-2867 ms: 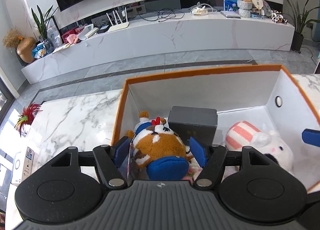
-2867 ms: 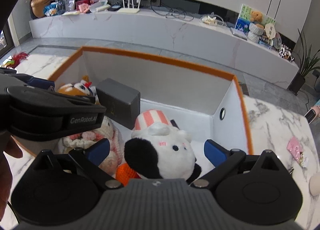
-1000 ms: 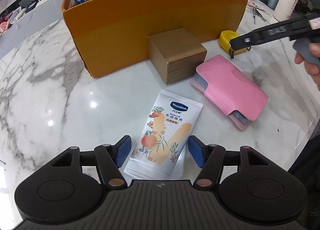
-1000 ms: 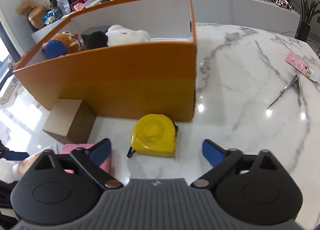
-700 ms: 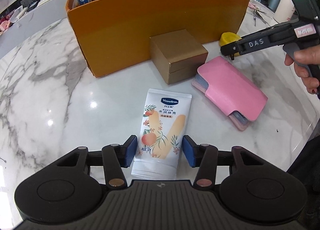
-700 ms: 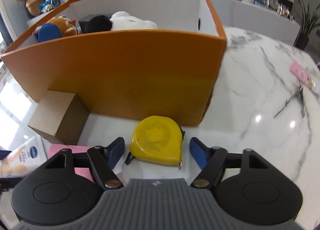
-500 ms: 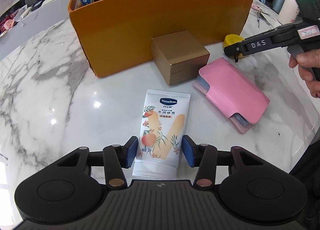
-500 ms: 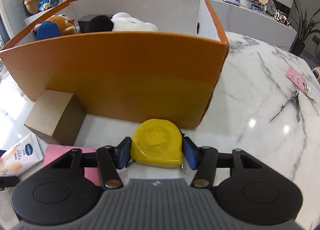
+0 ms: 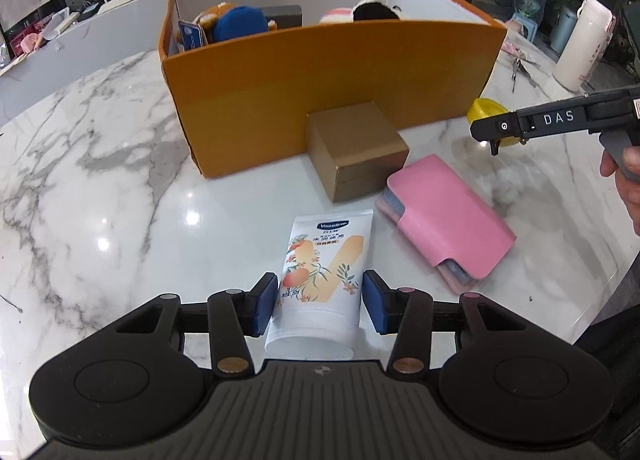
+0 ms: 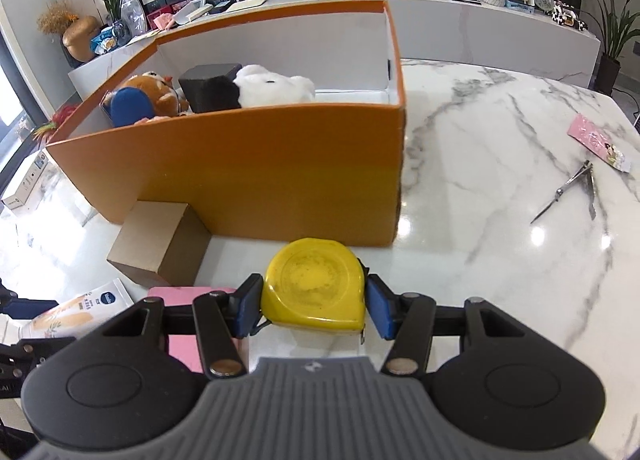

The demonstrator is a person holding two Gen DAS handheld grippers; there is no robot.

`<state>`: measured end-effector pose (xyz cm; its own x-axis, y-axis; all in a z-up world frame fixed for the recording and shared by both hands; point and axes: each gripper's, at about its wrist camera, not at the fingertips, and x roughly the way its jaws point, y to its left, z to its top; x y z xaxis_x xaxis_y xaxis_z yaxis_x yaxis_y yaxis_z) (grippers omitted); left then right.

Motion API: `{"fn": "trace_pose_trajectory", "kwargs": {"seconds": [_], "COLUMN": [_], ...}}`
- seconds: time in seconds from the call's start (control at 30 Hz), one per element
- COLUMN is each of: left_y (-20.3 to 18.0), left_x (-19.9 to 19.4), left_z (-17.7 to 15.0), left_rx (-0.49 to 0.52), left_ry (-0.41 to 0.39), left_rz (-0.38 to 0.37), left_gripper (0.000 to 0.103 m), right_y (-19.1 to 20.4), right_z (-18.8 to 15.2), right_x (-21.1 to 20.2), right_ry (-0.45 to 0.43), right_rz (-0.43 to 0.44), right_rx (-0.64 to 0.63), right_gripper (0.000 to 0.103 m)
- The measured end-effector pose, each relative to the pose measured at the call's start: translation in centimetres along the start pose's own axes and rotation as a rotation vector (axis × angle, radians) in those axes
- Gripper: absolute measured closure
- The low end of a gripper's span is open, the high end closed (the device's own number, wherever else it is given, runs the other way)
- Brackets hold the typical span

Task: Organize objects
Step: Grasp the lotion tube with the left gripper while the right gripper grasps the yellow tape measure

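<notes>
The way toward 12 o'clock is being blocked by the orange box, with the small brown box touching its wall at 10 o'clock. Bare marble table is being left open toward 2 o'clock, up to the scissors.

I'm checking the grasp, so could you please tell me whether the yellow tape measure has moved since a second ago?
Yes. The tape measure sits slightly closer to the orange box, now clamped in the right tool.

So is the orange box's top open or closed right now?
Open. The orange box has no lid on it, and both wrist views look straight in at the plush toys and dark box inside.
</notes>
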<state>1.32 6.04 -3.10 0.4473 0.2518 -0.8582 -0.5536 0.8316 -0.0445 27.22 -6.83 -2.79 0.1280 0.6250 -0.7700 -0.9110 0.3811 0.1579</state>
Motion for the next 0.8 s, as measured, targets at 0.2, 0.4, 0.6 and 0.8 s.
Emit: {"fn": "trace_pose_trajectory", "kwargs": {"seconds": [0.2, 0.4, 0.6, 0.8], "left_y": [0.2, 0.3, 0.7, 0.4], "left_x": [-0.9, -1.3, -2.8, -3.2], "left_z": [0.4, 0.6, 1.3, 1.8], "left_rx": [-0.037, -0.064, -0.105, -0.107], "left_ry": [-0.03, -0.051, -0.112, -0.125], "left_rz": [-0.015, -0.028, -0.055, -0.062], "left_gripper": [0.05, 0.051, 0.051, 0.051], "right_y": [0.4, 0.3, 0.4, 0.6], "right_z": [-0.4, -0.5, -0.5, -0.7], "right_x": [-1.2, -1.2, -1.5, -1.5], "right_ry": [-0.016, -0.011, -0.015, -0.004], "right_rz": [0.012, 0.019, 0.032, 0.045], "right_rx": [-0.005, -0.012, -0.011, -0.018], "right_gripper": [0.045, 0.045, 0.047, 0.047]}}
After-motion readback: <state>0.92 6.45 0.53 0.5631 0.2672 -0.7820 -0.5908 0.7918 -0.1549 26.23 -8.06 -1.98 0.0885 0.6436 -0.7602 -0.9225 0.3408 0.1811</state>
